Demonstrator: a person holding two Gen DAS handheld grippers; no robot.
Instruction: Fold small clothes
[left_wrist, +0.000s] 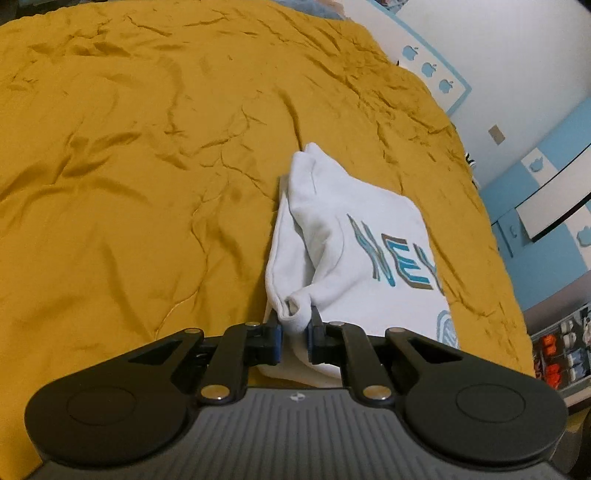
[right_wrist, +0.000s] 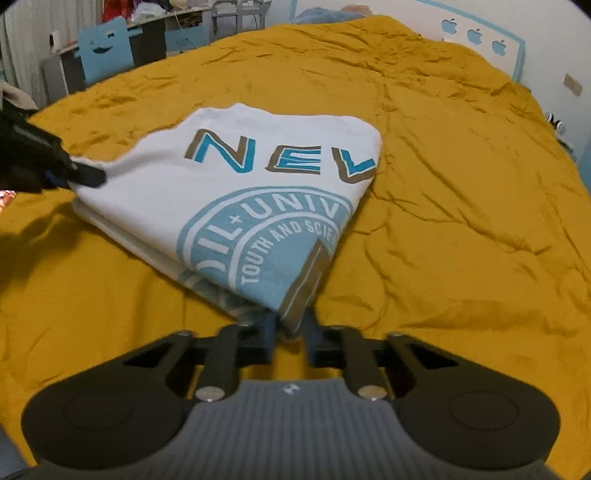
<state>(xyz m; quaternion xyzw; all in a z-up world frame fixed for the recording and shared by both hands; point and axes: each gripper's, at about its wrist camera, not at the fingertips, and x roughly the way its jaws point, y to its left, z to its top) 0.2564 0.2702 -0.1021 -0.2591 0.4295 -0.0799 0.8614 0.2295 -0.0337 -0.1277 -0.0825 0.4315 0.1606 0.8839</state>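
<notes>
Both corners of the white T-shirt (right_wrist: 236, 192) are pinched: left gripper (left_wrist: 295, 325) and right gripper (right_wrist: 290, 325) fingers are clamped on cloth. The corners should be lifted together, evenly, so the fold is laid square on the bed (left_wrist: 129, 166).

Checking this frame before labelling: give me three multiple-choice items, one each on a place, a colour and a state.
1. Where does the white T-shirt lie?
A. on the yellow bedspread
B. on a chair
C. on the floor

2. What colour is the round print?
A. red
B. light blue
C. green

3. How is the right gripper?
A. open above the shirt
B. shut on nothing
C. shut on the shirt

Key: A, bedspread surrounds the shirt; B, the seal is light blue; C, cloth is pinched between its fingers.
</notes>
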